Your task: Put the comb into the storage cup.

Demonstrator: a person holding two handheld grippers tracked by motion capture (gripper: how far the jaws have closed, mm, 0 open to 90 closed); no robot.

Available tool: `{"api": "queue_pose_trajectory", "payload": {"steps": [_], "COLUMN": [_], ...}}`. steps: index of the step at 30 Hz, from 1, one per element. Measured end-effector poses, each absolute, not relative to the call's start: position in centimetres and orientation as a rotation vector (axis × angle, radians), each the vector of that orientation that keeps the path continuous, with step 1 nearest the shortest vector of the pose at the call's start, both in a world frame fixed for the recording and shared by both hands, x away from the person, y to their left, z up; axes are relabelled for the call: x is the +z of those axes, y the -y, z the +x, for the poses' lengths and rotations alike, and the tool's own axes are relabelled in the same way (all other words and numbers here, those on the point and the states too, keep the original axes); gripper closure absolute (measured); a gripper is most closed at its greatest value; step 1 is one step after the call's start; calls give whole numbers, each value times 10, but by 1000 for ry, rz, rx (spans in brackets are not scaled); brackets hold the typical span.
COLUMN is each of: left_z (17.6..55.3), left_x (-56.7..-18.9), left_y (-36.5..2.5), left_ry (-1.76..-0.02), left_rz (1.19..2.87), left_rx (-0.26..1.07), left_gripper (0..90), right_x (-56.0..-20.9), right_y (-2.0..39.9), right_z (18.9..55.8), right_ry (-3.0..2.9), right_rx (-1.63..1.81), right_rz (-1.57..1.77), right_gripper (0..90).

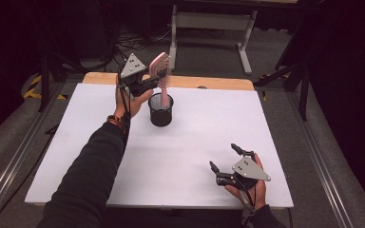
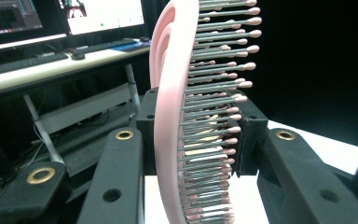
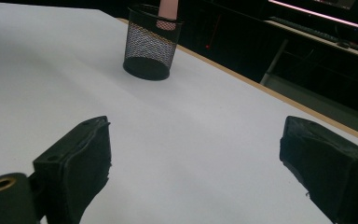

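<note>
While the left gripper (image 1: 153, 80) clamps the pink hairbrush (image 1: 160, 66) by its head, I read the brush as standing nearly upright, handle down, with the handle's lower end inside the black mesh cup (image 1: 161, 110) at the far left-centre of the white surface (image 1: 180, 156). In the left gripper view the pads bear on both sides of the brush head (image 2: 177, 116), back to one side and bristles to the other, so the grip is firm and narrow on the brush. Holding it high on the head looks deliberate: it leaves the whole handle free to go down into the cup without the gripper fouling the rim.

The right gripper (image 1: 224, 159) rests at the near right, jaws spread wide with nothing between them. From the right gripper view the cup (image 3: 152, 43) stands well apart, far across the surface, with the pink handle (image 3: 168, 9) rising from its mouth. I judge this hand is parked out of the way, as the cup seems to sit steady on its flat base.

My reading of the step: insertion under way, handle partly in. I cannot tell whether the handle's tip touches the cup's bottom. Risk noted: a tilted release could tip the light cup.
</note>
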State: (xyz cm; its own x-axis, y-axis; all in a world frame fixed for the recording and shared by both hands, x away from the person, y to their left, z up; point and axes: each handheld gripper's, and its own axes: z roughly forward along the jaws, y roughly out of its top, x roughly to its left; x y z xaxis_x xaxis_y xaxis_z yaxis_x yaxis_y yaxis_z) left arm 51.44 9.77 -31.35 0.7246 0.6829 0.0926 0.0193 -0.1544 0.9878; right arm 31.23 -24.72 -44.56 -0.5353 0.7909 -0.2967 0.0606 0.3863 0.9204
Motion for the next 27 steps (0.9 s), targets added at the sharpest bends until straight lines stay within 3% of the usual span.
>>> {"api": "queue_pose_trajectory", "payload": {"steps": [27], "left_z": [517], "left_x": [-348], "left_y": [-97], "left_ry": [-618], "left_rz": [1687], "left_rx": [605], "left_gripper": [637], "right_x": [-445], "right_y": [246], "right_z": [312], "right_ry": [-1874], "right_rx": [1200], "right_rz": [720], "right_gripper": [98]}}
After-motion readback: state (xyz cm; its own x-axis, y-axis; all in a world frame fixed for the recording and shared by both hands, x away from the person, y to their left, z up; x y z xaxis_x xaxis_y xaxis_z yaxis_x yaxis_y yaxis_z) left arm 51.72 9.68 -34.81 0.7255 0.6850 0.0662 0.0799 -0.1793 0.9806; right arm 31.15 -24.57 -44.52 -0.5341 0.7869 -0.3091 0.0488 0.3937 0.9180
